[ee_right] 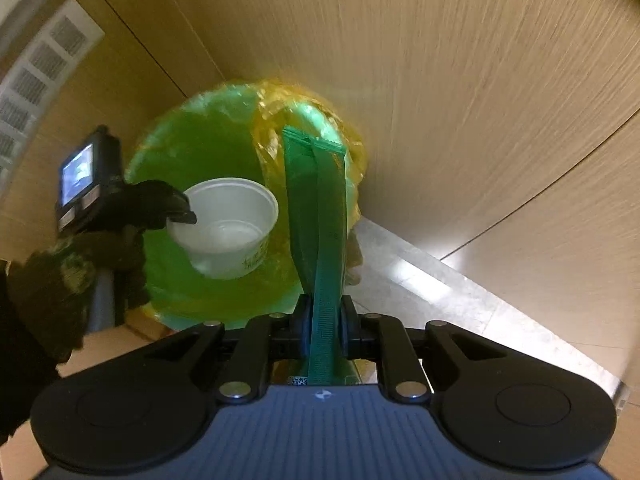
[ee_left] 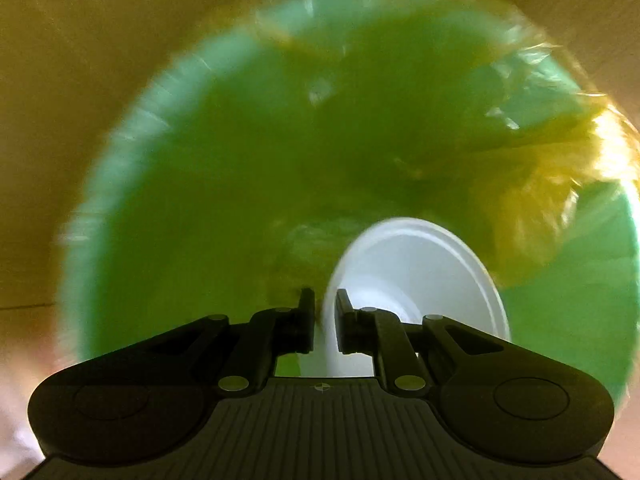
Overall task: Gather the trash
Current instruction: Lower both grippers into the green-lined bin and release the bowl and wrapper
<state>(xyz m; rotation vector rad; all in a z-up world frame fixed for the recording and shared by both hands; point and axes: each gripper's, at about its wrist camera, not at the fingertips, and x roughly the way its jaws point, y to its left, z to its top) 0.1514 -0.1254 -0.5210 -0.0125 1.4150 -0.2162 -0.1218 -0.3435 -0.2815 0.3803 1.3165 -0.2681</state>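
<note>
**Cup and wrapper held over the green bin**

The left gripper (ee_left: 325, 322) has its jaws clamped on the rim of a white cup (ee_left: 416, 292), held above the green bin (ee_left: 200, 200) with its yellow liner (ee_left: 560, 184). Only the right wrist view shows the cup's inside, seemingly bare, and the right gripper (ee_right: 325, 326) pinching a green wrapper (ee_right: 316, 200).

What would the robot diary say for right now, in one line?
left tongs: holding white cup by rim over green bin | right tongs: holding green wrapper above bin | nothing dropped yet
</note>
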